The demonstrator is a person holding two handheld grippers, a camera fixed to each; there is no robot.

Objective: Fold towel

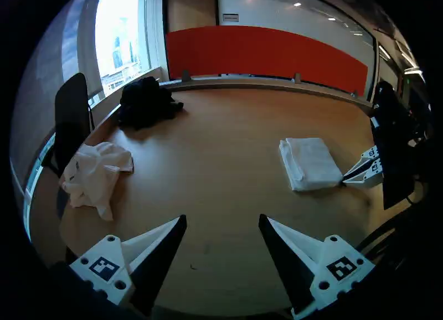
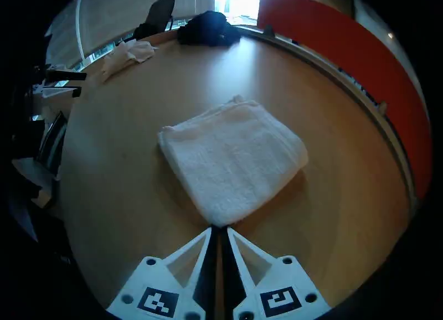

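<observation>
While the left gripper [image 1: 221, 217] holds fingers apart, the right gripper [image 2: 220, 230] shows fingers together beside the towel [image 2: 232, 156].

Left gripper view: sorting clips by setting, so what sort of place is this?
Likely an office meeting room: a large wooden table, a black chair beside it, and a long red wall panel behind.

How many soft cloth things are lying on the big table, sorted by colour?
White: 2, the folded towel and the crumpled cloth
Black: 1, the dark bundle near the window
Total: 3
</observation>
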